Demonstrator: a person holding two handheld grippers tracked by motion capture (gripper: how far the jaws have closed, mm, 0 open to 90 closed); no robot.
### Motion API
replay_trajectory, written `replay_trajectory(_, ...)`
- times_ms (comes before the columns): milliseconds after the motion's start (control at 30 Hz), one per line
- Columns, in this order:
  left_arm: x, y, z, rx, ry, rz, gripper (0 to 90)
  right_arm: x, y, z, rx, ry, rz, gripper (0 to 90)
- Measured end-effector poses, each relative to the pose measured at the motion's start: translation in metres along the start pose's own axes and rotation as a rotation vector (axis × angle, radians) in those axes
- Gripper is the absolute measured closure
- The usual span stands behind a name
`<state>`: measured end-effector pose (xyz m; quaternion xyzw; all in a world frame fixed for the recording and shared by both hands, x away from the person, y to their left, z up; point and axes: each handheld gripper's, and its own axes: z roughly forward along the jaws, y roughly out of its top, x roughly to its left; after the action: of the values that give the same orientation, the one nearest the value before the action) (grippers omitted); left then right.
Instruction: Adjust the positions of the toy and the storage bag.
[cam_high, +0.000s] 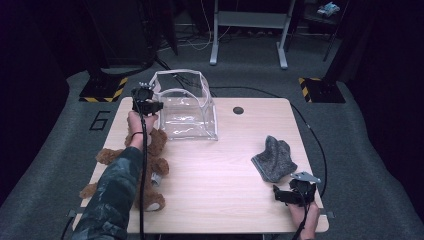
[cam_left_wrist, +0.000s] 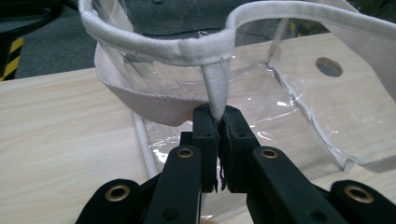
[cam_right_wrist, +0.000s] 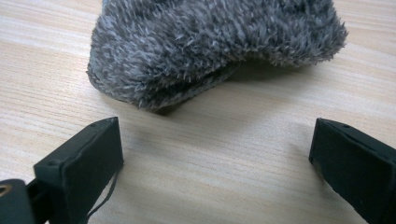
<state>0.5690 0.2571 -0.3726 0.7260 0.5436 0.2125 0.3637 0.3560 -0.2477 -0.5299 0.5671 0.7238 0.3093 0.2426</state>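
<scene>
While pinching the white fabric tab (cam_left_wrist: 217, 88) of the clear plastic bag with white cloth trim (cam_high: 186, 107) at the table's far left, left gripper (cam_left_wrist: 217, 122) clamped tight on it. Right gripper (cam_right_wrist: 215, 154) spread wide, empty, resting just before the grey fuzzy knit hat (cam_right_wrist: 210, 46) on the pale wooden table (cam_high: 220, 170).

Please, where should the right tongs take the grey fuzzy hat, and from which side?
Probably the near edge of the hat, approached from the person's side, low along the table. In the right gripper view that edge lifts slightly, with a shadowed gap under it, and the right tongs stand open just short of it. One jaw could slide under, the other over.
</scene>
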Motion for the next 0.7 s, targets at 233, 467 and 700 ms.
replay_trajectory(233, -0.021, 0.000, 0.000, 0.003, -0.057, 0.029, 85.4, 0.000, 0.000, 0.000, 0.000, 0.000, 0.000, 2.0)
replay_trajectory(467, -0.042, -0.005, -0.002, -0.013, -0.106, 0.058, 85.5, 0.000, 0.000, 0.000, 0.000, 0.000, 0.000, 2.0)
replay_trajectory(700, -0.053, -0.013, -0.007, -0.022, -0.140, 0.070, 85.6, 0.000, 0.000, 0.000, 0.001, -0.001, 0.000, 2.0)
